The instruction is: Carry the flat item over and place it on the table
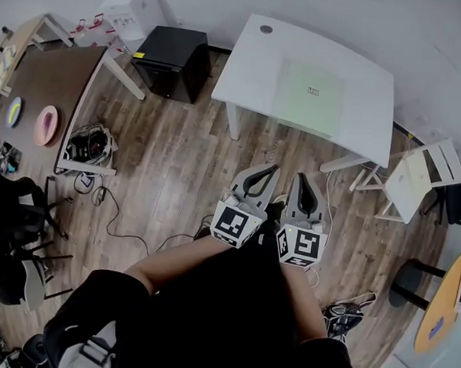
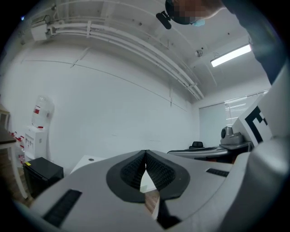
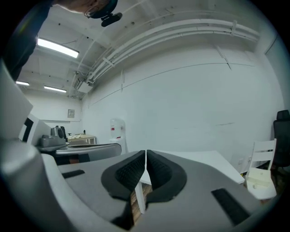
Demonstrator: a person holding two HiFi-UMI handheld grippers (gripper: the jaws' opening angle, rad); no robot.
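A pale green flat sheet [image 1: 309, 97] lies on the white table [image 1: 255, 59] ahead of me. I hold both grippers close to my body over the wooden floor, pointing toward that table and well short of it. The left gripper [image 1: 272, 168] is shut, with its ribbed pads [image 2: 156, 172] meeting at the tips and nothing between them. The right gripper [image 1: 302, 179] is shut too, and its pads [image 3: 159, 171] hold nothing. The white table [image 3: 204, 158] shows beyond the right jaws, and its corner [image 2: 86, 161] appears in the left gripper view.
A black cabinet [image 1: 174, 61] stands left of the white table. A brown table [image 1: 49, 80] with plates and black office chairs [image 1: 15, 219] fill the left side. Cables [image 1: 110, 210] trail on the floor. A white chair [image 1: 420, 177] and a round wooden table [image 1: 447, 300] stand at the right.
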